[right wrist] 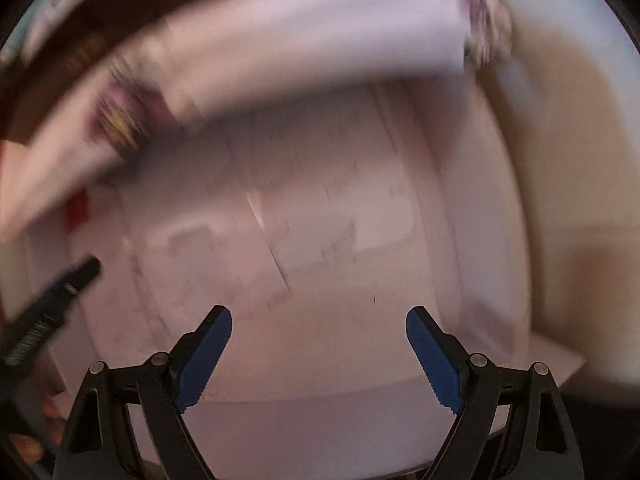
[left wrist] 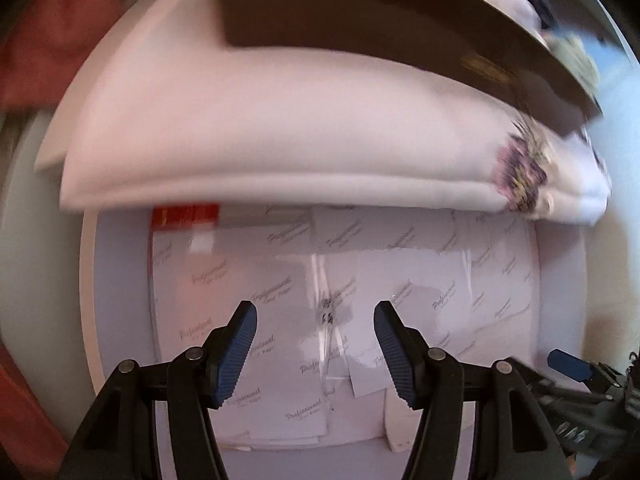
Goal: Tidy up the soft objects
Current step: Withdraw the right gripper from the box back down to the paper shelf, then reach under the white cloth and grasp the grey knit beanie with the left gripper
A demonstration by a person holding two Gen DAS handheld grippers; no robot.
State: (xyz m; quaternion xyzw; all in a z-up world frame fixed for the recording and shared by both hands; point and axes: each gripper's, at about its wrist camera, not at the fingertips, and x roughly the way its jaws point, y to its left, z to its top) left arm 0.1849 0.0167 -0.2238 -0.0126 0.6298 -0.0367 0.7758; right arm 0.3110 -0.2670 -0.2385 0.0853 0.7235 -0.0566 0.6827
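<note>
Left wrist view is where the detail can actually be made out: a folded white cloth (left wrist: 280, 136) with a floral print at one end is seen lying across the far part of a white tabletop (left wrist: 116, 280), and a dark brown box-like thing (left wrist: 360, 12) is seen just beyond the cloth, overlapping its far edge. Nearer than the cloth, sheets of printed paper (left wrist: 280, 280) are spread flat, with a red patch (left wrist: 185, 218) tucked at the cloth's near edge. The left claw (left wrist: 316, 354) is held released above the paper, nothing between its blue pads, well short of the cloth. Part of the other claw is caught at the lower right corner.

Right wrist view is heavily smeared, so the print on the paper can't be read there. The cloth (right wrist: 320, 40) is still recognisable at the top. The right claw (right wrist: 319, 354) is seen spread wide, nothing gripped, apart from the cloth.
</note>
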